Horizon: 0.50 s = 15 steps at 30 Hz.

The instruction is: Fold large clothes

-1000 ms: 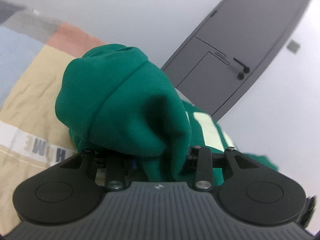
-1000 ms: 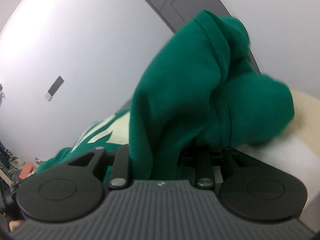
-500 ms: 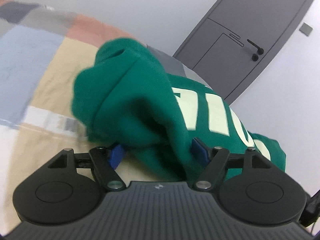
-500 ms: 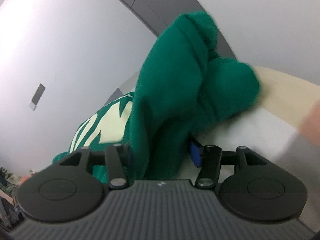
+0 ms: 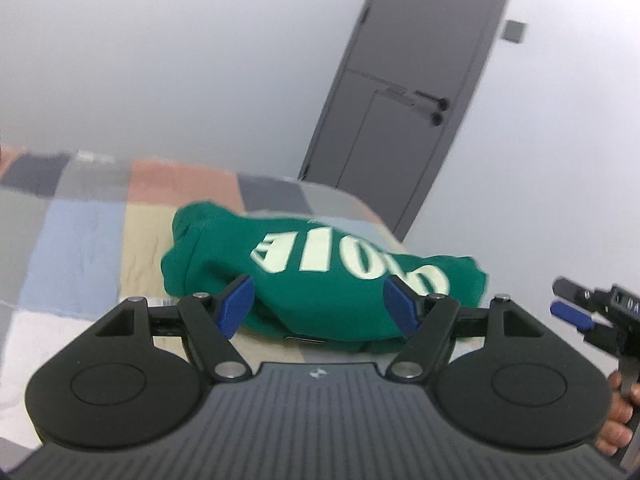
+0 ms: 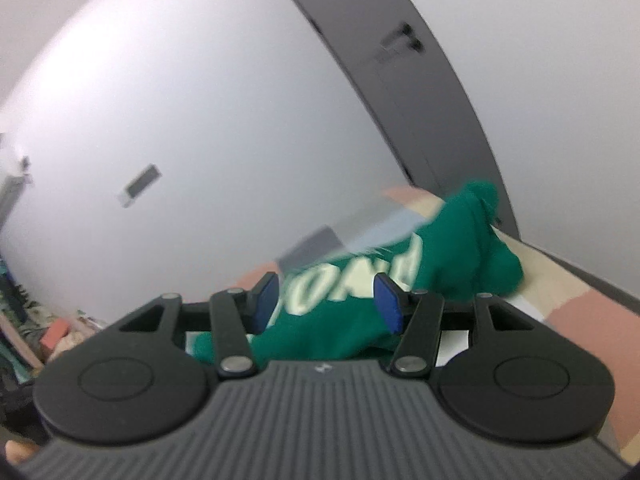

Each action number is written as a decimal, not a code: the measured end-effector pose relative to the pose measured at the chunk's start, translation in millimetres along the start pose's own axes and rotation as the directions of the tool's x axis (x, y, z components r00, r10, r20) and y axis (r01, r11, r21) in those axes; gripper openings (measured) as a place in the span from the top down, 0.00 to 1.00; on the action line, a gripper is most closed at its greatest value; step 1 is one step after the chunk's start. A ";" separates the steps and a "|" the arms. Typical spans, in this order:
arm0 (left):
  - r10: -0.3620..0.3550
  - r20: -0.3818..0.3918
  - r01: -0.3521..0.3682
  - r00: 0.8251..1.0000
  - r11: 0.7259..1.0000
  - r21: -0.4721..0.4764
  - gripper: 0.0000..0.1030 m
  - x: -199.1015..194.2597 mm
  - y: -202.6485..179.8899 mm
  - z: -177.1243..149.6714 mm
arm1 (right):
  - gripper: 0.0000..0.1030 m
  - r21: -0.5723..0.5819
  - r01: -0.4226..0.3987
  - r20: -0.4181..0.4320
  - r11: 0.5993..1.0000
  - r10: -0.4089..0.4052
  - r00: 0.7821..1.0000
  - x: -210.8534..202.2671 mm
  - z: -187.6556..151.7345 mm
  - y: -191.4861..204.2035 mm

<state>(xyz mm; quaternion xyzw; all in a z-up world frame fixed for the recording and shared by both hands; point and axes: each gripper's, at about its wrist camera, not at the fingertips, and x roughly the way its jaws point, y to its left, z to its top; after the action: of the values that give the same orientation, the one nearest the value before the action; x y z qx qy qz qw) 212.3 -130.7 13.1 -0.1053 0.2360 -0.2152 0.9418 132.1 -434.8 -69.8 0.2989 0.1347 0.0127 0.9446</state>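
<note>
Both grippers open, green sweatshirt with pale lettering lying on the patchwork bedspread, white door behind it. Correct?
One error: the door is dark grey, not white, as the left wrist view shows. The rest holds: left gripper and right gripper are open, and the green sweatshirt with pale lettering lies on the patchwork bedspread.

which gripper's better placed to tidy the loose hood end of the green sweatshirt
Left, likely. The open left gripper faces the green sweatshirt squarely, hood bunch near its left finger; from the right gripper, the hood lies farther off.

A home bedroom: bed with pastel patchwork cover (image 5: 84, 240), dark grey panelled door with lever handle (image 5: 404, 112), plain white walls (image 5: 200, 60).
</note>
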 end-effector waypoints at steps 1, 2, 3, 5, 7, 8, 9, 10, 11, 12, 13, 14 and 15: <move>0.002 0.013 -0.003 1.000 1.000 0.023 0.27 -15.2 -6.8 1.6 | 0.46 -0.015 -0.007 0.006 1.000 0.007 1.000 -11.7 3.1 10.1; 0.000 0.023 -0.001 1.000 0.999 0.042 0.27 -26.1 -12.1 1.5 | 0.46 -0.033 -0.012 0.010 0.999 0.013 1.000 -21.5 4.9 19.8; -0.002 0.032 0.000 0.999 0.998 0.061 0.27 -38.8 -17.1 2.0 | 0.46 -0.056 -0.019 0.017 0.998 0.020 1.000 -32.8 6.7 30.2; -0.001 0.048 -0.003 0.999 0.996 0.085 0.26 -59.4 -24.1 0.4 | 0.46 -0.089 -0.033 0.030 0.995 0.036 0.999 -53.9 8.1 47.2; 0.004 0.060 -0.010 0.998 0.995 0.103 0.26 -77.4 -30.1 -3.6 | 0.46 -0.112 -0.041 0.038 0.993 0.045 0.998 -68.8 6.5 60.5; 0.003 0.069 -0.011 0.998 0.994 0.109 0.26 -86.9 -32.8 -6.9 | 0.46 -0.126 -0.044 0.038 0.991 0.049 0.998 -78.1 4.6 67.5; 0.001 0.075 -0.010 0.997 0.994 0.113 0.26 -96.0 -35.0 -10.4 | 0.46 -0.139 -0.045 0.036 0.989 0.051 0.998 -81.6 1.8 71.9; 0.000 0.077 -0.009 0.997 0.993 0.115 0.26 -105.4 -37.2 -13.9 | 0.46 -0.154 -0.043 0.033 0.987 0.049 0.998 -87.5 -1.6 77.2; -0.004 0.081 -0.006 0.997 0.993 0.116 0.26 -112.3 -38.6 -17.7 | 0.46 -0.169 -0.038 0.030 0.985 0.044 0.999 -94.1 -5.0 81.5; -0.007 0.084 -0.003 0.996 0.993 0.117 0.26 -119.9 -39.9 -21.9 | 0.45 -0.178 -0.036 0.027 0.983 0.042 0.999 -99.9 -8.6 84.1; -0.007 0.086 -0.004 0.996 0.993 0.119 0.26 -127.2 -41.8 -25.4 | 0.45 -0.184 -0.040 0.025 0.982 0.045 0.999 -105.1 -12.0 86.1; -0.002 0.086 -0.008 0.996 0.992 0.123 0.26 -133.3 -43.7 -30.2 | 0.45 -0.190 -0.042 0.024 0.981 0.048 0.999 -110.6 -16.2 89.2; 0.000 0.087 -0.011 0.996 0.991 0.130 0.26 -139.4 -45.6 -35.3 | 0.45 -0.195 -0.040 0.024 0.980 0.046 0.999 -115.7 -20.3 90.2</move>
<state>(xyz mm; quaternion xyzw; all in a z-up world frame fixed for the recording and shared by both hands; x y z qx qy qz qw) 67.8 -111.0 51.8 -0.0522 0.1806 -0.2229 0.9566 20.4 -361.4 -5.9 0.2081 0.1129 0.0421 0.9707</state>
